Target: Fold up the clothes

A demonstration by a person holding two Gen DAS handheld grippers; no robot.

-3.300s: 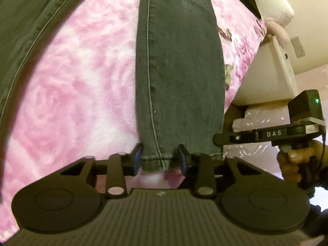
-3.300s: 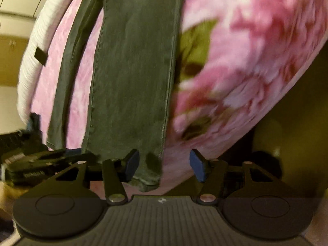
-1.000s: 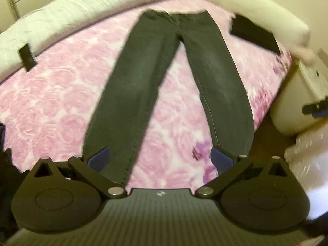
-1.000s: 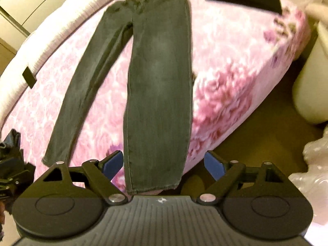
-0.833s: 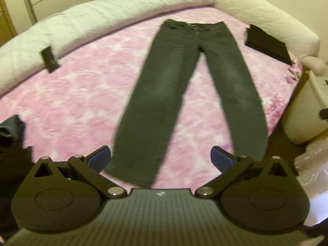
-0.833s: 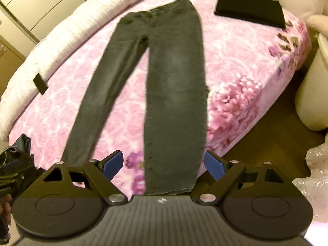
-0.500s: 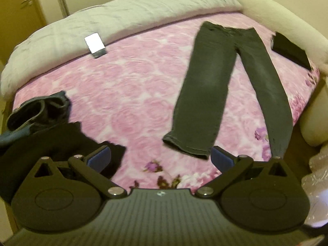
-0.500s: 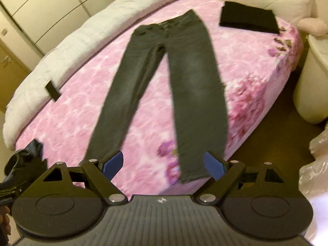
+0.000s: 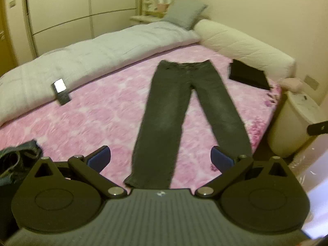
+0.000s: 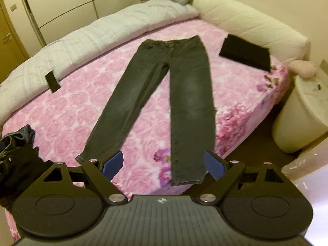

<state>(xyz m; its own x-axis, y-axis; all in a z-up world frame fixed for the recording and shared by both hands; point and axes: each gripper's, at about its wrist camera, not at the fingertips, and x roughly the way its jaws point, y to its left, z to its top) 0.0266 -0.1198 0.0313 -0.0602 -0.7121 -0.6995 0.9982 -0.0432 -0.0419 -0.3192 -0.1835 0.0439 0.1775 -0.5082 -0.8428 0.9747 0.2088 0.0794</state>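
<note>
Dark grey jeans (image 9: 170,110) lie flat on the pink rose bedspread (image 9: 98,121), waistband far, legs spread toward me. They also show in the right wrist view (image 10: 164,94), where the right leg's hem hangs over the bed's near edge. My left gripper (image 9: 161,158) is open and empty, held back above the left leg's hem. My right gripper (image 10: 164,165) is open and empty, held back above the bed's near edge, between the two hems.
A folded black garment (image 10: 245,55) lies at the bed's far right corner. A pile of dark clothes (image 10: 14,153) sits at the near left. A phone (image 9: 61,91) rests against the white duvet (image 9: 92,59). A white bin (image 10: 303,119) stands right of the bed.
Both grippers let go of the jean hems, opened wide and pulled back and up from the bed. The jeans now lie spread out.
</note>
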